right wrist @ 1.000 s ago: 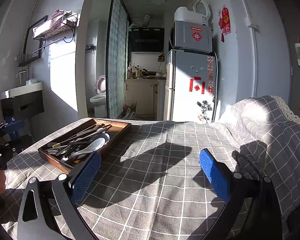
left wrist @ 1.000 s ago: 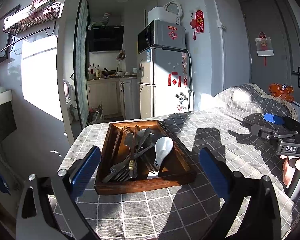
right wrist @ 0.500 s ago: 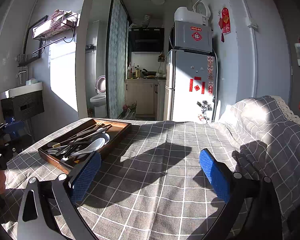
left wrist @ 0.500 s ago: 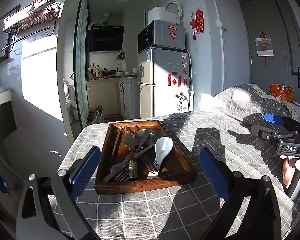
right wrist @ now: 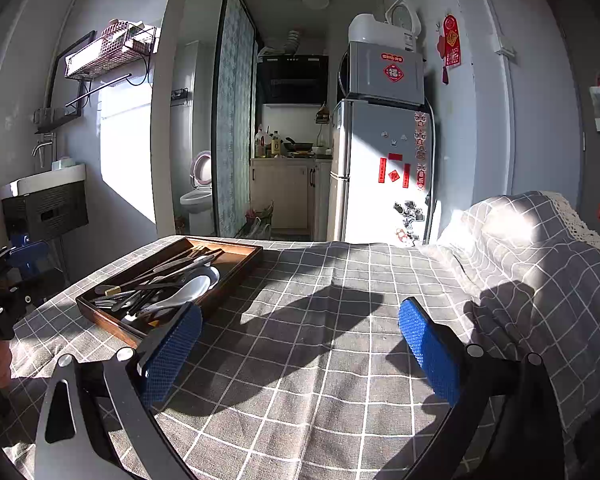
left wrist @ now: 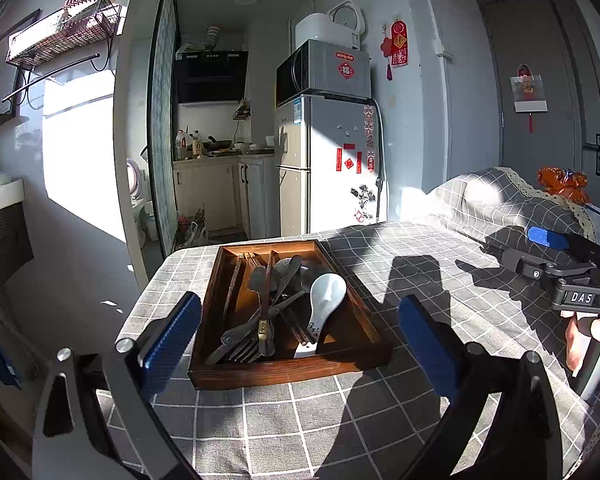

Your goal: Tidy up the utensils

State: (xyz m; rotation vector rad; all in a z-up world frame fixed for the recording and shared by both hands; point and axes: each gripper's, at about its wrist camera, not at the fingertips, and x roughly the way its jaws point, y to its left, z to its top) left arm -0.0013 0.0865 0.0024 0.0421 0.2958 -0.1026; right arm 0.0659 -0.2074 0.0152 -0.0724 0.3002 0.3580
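Observation:
A dark wooden tray [left wrist: 284, 374] sits on the grey checked tablecloth and holds a jumble of utensils: a white ceramic spoon [left wrist: 325, 300], metal forks [left wrist: 242, 352], spoons and dark chopsticks [left wrist: 231, 286]. My left gripper [left wrist: 298, 340] is open and empty, just short of the tray's near rim. My right gripper [right wrist: 300, 344] is open and empty over bare cloth, right of the tray [right wrist: 112, 320]. The white spoon [right wrist: 184, 292] shows there too. The right gripper also appears at the right edge of the left wrist view [left wrist: 556, 256].
The tablecloth [right wrist: 320, 320] drapes over a raised hump [right wrist: 520, 232] at the right. An orange object [left wrist: 562, 182] lies behind the hump. The table's left edge [left wrist: 140, 312] drops to the floor. A fridge [left wrist: 328, 164] stands beyond the table's far edge.

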